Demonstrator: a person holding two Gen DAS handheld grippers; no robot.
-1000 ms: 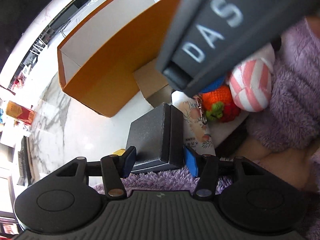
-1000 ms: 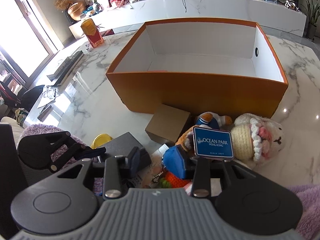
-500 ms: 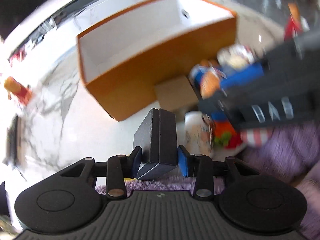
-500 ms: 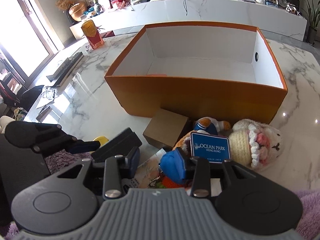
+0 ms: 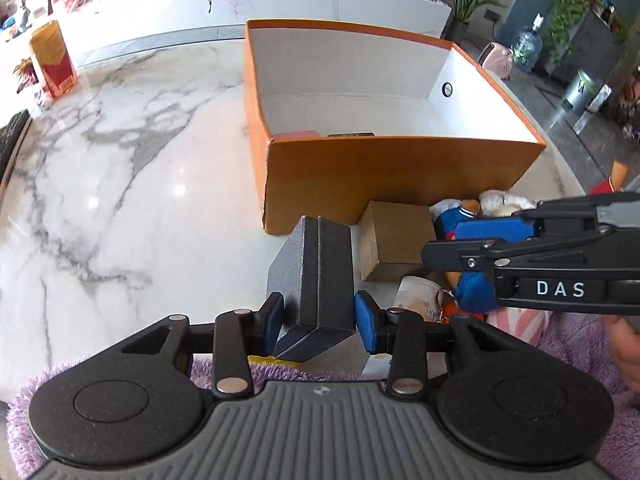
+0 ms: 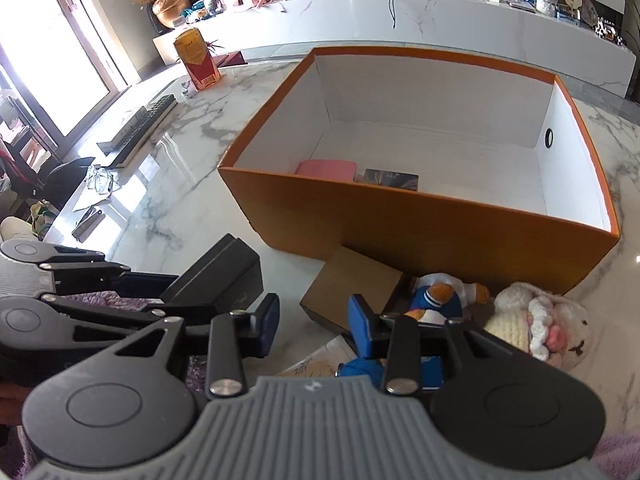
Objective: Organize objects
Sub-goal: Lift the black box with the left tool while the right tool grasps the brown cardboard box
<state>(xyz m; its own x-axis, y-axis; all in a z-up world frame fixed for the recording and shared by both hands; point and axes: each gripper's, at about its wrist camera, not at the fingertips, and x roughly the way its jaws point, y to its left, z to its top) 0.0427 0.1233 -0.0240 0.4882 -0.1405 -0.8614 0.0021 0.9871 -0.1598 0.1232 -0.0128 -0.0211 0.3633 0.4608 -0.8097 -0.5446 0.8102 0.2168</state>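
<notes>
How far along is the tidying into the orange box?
Early. Two flat items, one pink, lie in the orange box. The left gripper holds the black case. The cardboard box, plush toys and blue card remain outside; the right gripper holds nothing visible.

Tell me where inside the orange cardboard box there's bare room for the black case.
Inside the orange cardboard box, a pink flat item and a dark card lie against the near wall. The white floor behind and right of them is bare. In front of the box, a small brown carton and plush toys crowd together.
</notes>
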